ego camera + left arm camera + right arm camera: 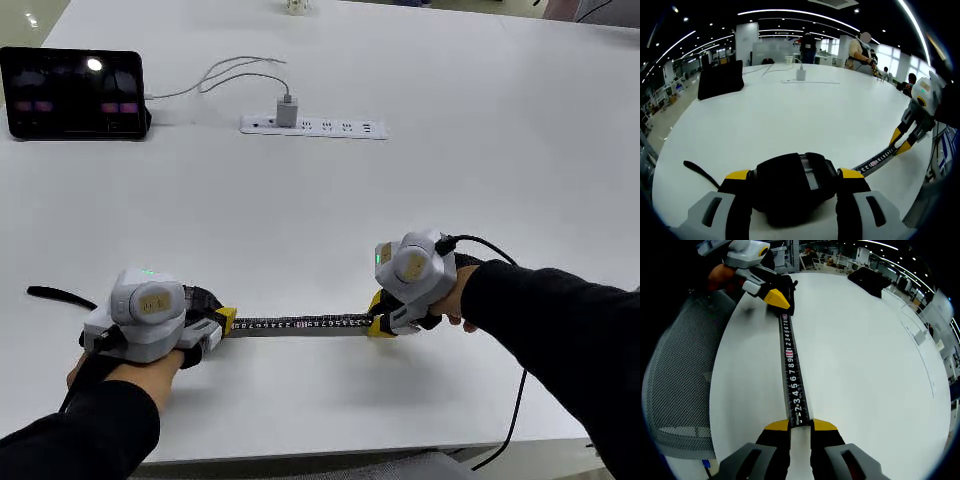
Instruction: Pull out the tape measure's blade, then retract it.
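In the head view, the left gripper point(207, 325) is clamped across the black tape measure case point(203, 299) near the front edge of the white table point(330, 220). The blade point(300, 323) runs flat along the tabletop to the right gripper point(381, 323), which pinches its free end. A tablet point(72, 92), a power strip point(314, 127) with a charger point(287, 110) plugged in and a loose black strap point(55, 295) all lie well apart from the line of the blade, so nothing blocks the pull or the return. In the left gripper view, the case sits squarely between the 2 yellow-tipped jaws. It looks hard, compact and probably smooth-sided, so I judge a firm hold across its flat faces is the safest one. In the right gripper view, the 2 jaws close on the blade's tip, and the printed scale leads back to the case. The blade is thin, springy and light, and it could buckle if lifted or snap back sharply if let go. The tip should therefore be held by its very end and walked back slowly. A mesh chair point(680, 390) stands beside the table edge, clear of the work.
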The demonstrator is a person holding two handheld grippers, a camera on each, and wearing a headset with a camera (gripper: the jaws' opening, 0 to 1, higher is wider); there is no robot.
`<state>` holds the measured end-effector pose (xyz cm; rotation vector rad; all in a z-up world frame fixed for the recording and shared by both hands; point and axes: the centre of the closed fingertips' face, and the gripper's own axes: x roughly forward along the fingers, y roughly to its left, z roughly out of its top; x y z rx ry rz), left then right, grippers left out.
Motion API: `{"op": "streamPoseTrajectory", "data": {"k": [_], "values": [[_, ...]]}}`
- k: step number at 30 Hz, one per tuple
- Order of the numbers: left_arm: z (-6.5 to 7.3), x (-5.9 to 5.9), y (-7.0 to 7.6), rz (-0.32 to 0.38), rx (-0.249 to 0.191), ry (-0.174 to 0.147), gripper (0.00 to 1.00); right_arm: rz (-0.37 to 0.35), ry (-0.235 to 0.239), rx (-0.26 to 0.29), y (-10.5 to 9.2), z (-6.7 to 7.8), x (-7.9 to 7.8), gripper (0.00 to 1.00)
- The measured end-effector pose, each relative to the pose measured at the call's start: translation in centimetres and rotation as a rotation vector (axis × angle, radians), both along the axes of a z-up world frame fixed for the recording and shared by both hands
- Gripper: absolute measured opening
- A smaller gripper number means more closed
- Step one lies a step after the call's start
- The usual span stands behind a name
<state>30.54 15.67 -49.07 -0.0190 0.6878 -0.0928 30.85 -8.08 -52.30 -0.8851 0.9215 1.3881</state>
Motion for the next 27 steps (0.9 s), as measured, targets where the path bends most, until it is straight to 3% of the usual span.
{"op": "streamPoseTrajectory", "data": {"k": [27], "values": [[0.0, 0.0, -0.1, -0.003, -0.004, 0.005, 0.64, -0.01, 0.004, 0.038, 2.2, 0.1, -0.2, 0.11]]}}
